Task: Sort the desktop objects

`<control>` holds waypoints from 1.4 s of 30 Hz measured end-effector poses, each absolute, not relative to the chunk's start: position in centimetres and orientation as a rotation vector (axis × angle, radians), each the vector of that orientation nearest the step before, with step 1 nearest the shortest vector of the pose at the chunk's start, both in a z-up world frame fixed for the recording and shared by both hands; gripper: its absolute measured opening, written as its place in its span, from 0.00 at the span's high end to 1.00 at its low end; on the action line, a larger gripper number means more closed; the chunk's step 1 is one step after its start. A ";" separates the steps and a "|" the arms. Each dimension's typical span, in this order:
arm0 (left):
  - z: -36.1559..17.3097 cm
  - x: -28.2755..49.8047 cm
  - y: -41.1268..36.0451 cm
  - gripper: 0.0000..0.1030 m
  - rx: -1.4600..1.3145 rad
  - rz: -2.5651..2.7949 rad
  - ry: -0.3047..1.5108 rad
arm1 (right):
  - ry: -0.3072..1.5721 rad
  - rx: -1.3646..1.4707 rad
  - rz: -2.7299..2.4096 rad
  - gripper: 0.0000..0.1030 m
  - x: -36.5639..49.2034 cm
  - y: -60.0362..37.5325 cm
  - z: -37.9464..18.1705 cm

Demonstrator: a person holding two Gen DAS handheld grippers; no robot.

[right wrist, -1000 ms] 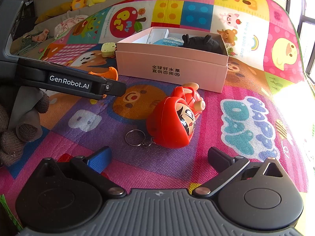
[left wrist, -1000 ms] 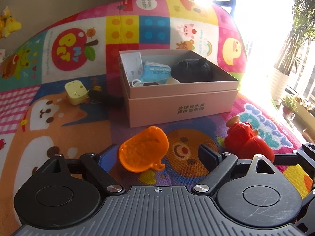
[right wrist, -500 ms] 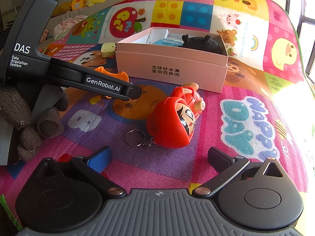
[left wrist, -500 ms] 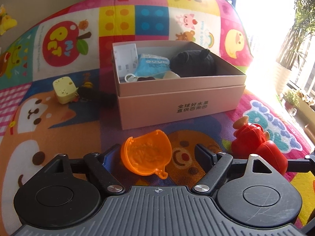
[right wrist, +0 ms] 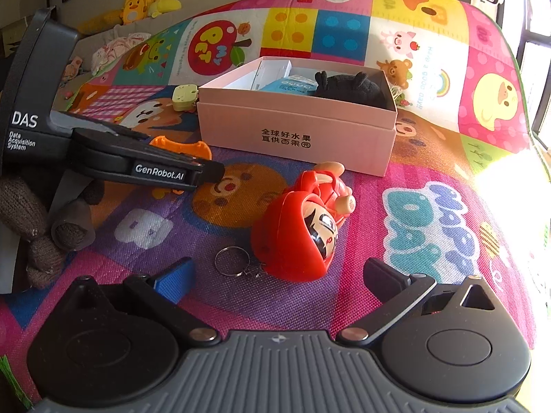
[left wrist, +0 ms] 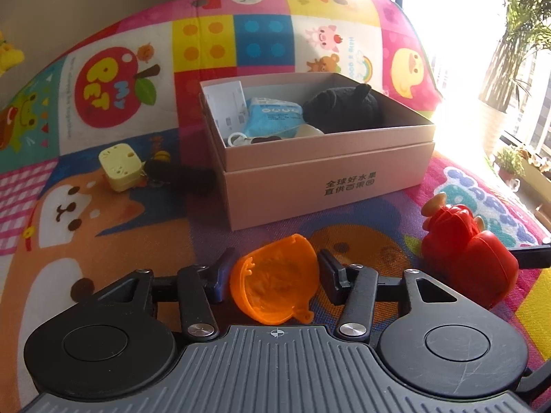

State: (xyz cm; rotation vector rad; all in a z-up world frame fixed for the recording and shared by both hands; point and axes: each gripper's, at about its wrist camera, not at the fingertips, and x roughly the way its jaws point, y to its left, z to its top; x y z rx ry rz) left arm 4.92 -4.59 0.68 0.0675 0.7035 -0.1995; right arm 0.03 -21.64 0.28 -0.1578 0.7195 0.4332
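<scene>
Orange shell mostly hidden behind left tongs.

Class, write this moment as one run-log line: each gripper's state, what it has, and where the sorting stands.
left gripper: jaws closing around orange shell | right gripper: open, empty, behind red doll keychain | pink box: partly filled

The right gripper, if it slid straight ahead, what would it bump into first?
Probably the red doll toy lying just ahead of the open right gripper, perhaps brushing its keyring first. The pink box sits farther back.
</scene>
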 end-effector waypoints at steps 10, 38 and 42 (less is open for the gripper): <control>0.8 3.0 -3.7 0.46 0.067 -0.206 0.707 | 0.762 -0.146 0.397 0.24 3.3 -21.1 1.3; 10.9 9.4 -6.2 0.54 0.087 -0.261 0.429 | 0.458 0.120 0.409 0.56 2.8 -30.0 17.4; 8.8 12.7 -7.8 0.54 0.105 -0.259 0.478 | 0.502 0.117 0.391 0.56 3.6 -29.9 15.8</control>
